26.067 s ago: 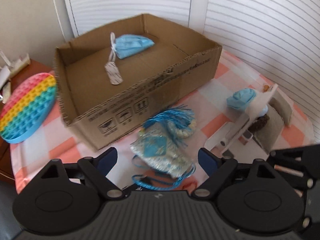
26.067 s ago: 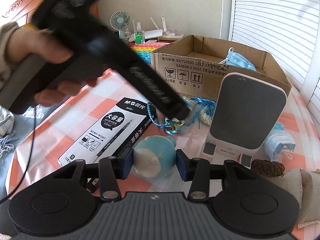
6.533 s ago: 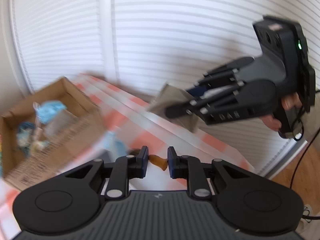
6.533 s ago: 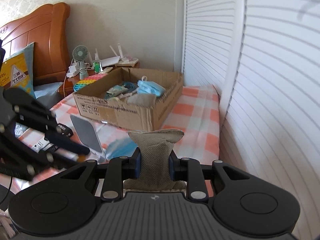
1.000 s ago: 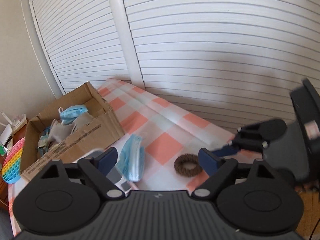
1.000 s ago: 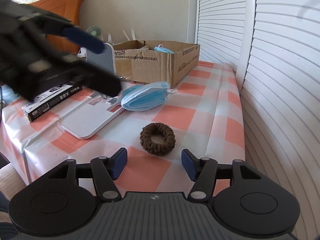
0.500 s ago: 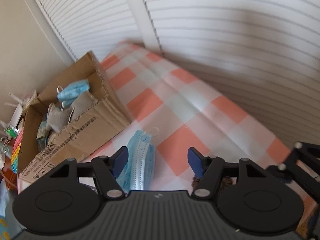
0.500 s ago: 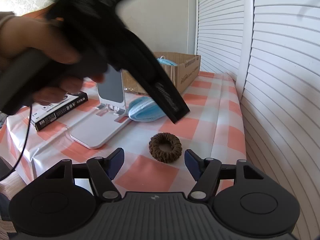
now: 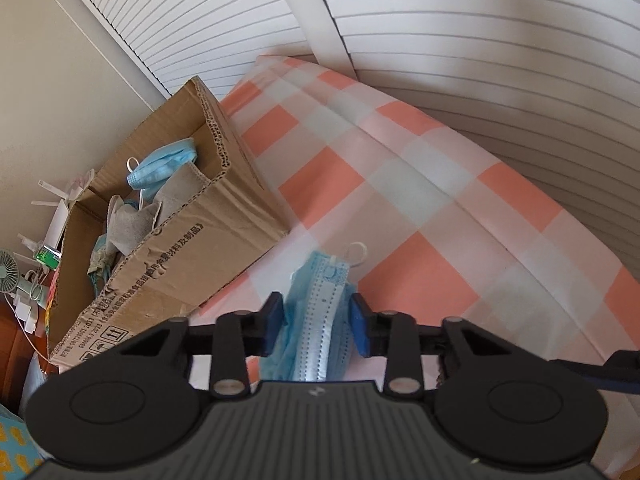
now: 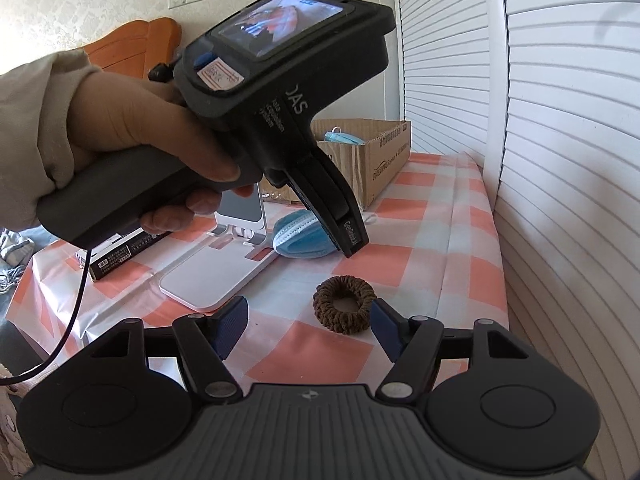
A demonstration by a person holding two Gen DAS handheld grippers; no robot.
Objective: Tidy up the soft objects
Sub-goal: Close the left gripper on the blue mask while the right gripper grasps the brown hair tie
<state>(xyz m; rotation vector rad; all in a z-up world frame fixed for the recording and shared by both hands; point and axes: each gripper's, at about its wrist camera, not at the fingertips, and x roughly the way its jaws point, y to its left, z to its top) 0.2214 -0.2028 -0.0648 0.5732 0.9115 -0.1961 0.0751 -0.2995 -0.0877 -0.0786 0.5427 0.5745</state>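
Reading from the biggest thing down, we start with the counter (image 9: 420,184), a checked pink-and-white cloth that runs beside the slatted doors (image 9: 480,40) and drops off along that side. Most of the cloth between us and the far end lies bare, so we have open room for a lift and a carry. The cardboard box (image 9: 192,256) sits to the left of our left claw (image 9: 318,322) and beyond it, its near wall close to the claw's left finger, with masks and grey pouches already inside. We judge the coming move to be up and leftward over that corrugated rim, so the wall's height is what we must clear.

The blue face mask (image 9: 320,304) lies between the left claw's pads, its long axis running straight away from us along the fingers, one ear loop trailing past its far end. The jaws have just been closing and now pinch the folded mask from both sides.

Our right claw (image 10: 310,330) stands released and holds nothing. The brown hair tie (image 10: 345,309) lies flat just ahead of it, toward its right finger, well clear of the counter edge.
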